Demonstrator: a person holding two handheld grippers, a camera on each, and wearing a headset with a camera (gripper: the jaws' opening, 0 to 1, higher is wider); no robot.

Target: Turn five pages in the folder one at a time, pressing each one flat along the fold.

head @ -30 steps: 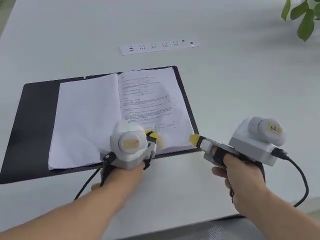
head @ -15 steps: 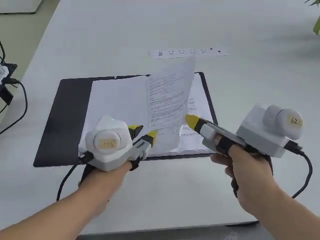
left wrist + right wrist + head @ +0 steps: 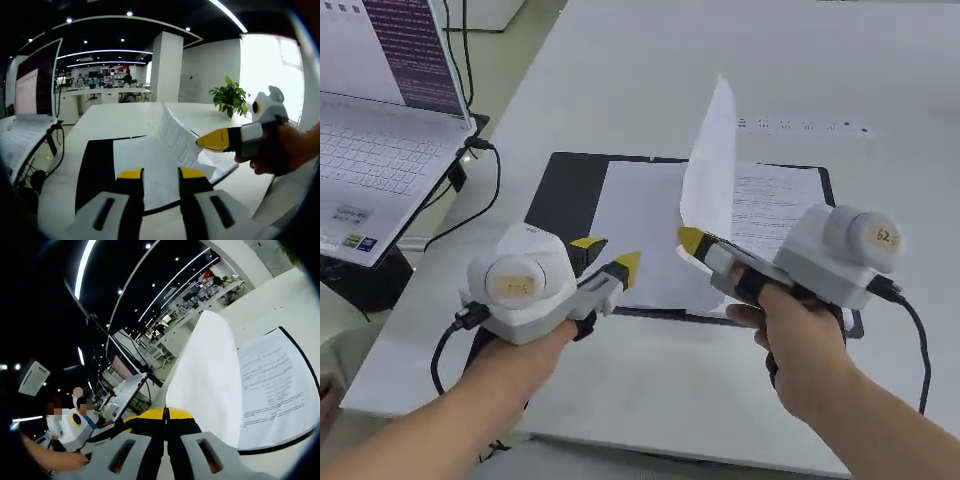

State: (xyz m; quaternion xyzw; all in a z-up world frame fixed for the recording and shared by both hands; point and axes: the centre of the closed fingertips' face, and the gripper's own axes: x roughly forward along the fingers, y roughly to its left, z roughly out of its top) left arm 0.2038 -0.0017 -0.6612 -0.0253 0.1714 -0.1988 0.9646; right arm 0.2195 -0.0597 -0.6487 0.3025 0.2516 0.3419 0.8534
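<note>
1. The black folder (image 3: 570, 190) lies open on the white worktop (image 3: 650, 70), its left inner cover bare.
2. The lifted page (image 3: 712, 160) stands nearly upright over the folder's fold. Its lower edge curls down to the folder's near side.
3. The right tool (image 3: 690, 240) is over the folder's near edge. Its yellow-tipped jaws are closed on the lower corner of the lifted page.
4. In the right gripper view, the right tool (image 3: 165, 412) has both tips pressed together with no gap, and the lifted page (image 3: 210, 375) rises straight beyond them.
5. A printed page (image 3: 775, 200) lies flat on the folder's right half. A blank sheet (image 3: 640, 230) lies flat on the left half, beside the bare cover.
6. The left tool (image 3: 608, 252) hovers over the folder's near-left edge. Its jaws are apart and hold nothing.
7. In the left gripper view, the left tool (image 3: 161, 174) points across the folder (image 3: 95, 165), with the right tool (image 3: 210, 141) pinching the page (image 3: 175, 137) just ahead of it.
8. A power strip (image 3: 800, 126) lies just beyond the folder's far edge.
9. An open laptop (image 3: 380, 150) sits well to the left of the folder, off the worktop.
10. A potted plant (image 3: 230, 97) stands beyond the folder's far-right side.
</note>
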